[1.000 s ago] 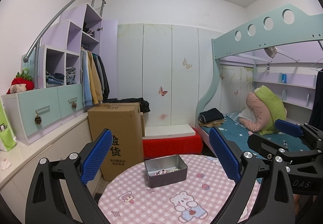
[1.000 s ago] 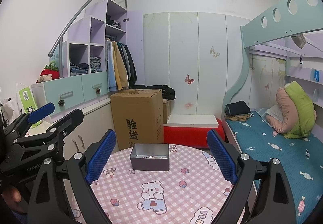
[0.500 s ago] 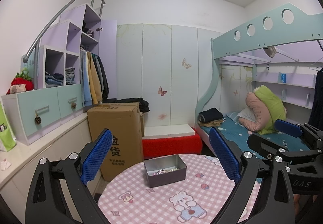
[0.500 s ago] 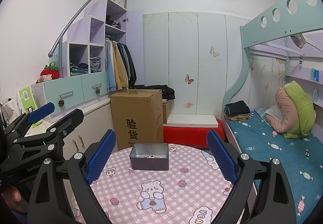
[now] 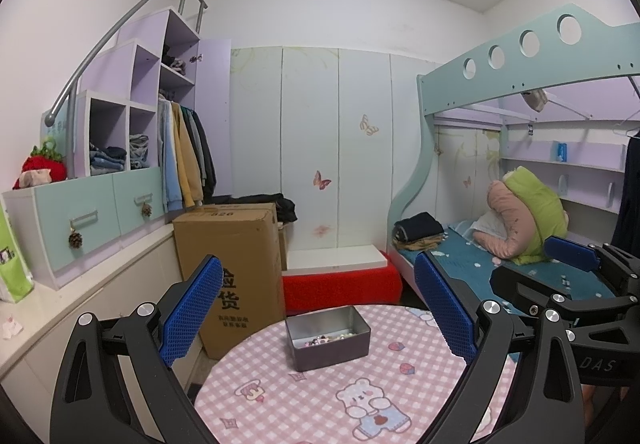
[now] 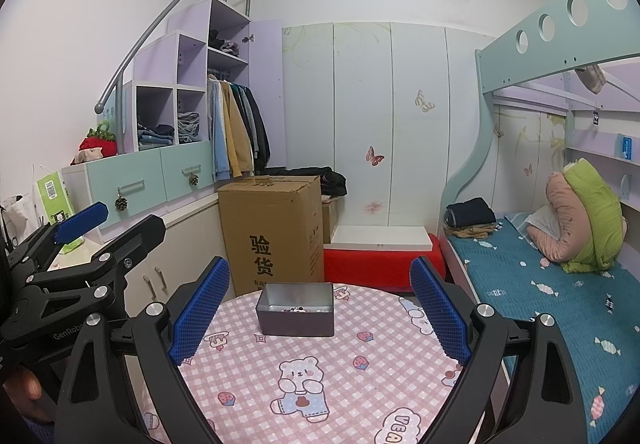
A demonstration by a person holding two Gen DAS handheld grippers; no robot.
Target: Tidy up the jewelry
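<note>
Sitting in grey tin (image 5: 327, 337) on counter (image 5: 304, 396): jewelry (image 5: 325, 340); none seen outside. Left hand-held gripper (image 5: 318, 314) and right hand-held gripper (image 6: 320, 310) spread wide, empty.

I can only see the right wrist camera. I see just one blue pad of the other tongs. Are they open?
Observer: Yes. The left wrist view shows the left tongs spread wide apart, with nothing between them.
Child: What's in the grey tin? I mostly see its side.
Observer: The left wrist view looks down into the tin. Small pink and pale beads lie loose on its floor.
</note>
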